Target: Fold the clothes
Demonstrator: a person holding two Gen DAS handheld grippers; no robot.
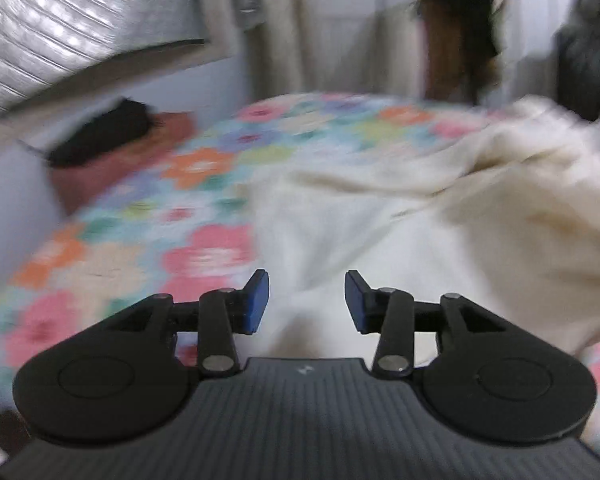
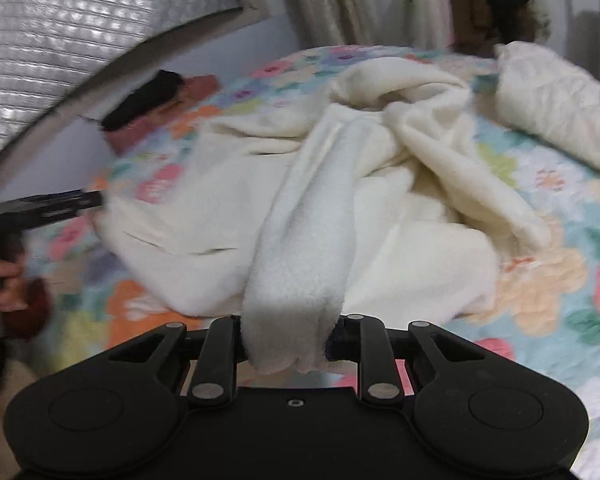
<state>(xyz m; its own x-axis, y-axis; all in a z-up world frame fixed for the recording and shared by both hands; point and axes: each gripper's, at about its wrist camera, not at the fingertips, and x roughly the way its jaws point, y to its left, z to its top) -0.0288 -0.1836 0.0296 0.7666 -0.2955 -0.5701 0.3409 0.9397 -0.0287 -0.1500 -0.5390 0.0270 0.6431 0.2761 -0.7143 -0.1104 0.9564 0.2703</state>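
Flowered bedding is spread under a white fleece. One strip of fleece is pinched tight between the fingers of the right gripper. The left gripper is held open above the fleece's edge, gripping nothing.

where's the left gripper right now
In the right wrist view the left gripper is at the far left edge, at the left side of the cream garment on the floral bedspread; its own view shows it open.
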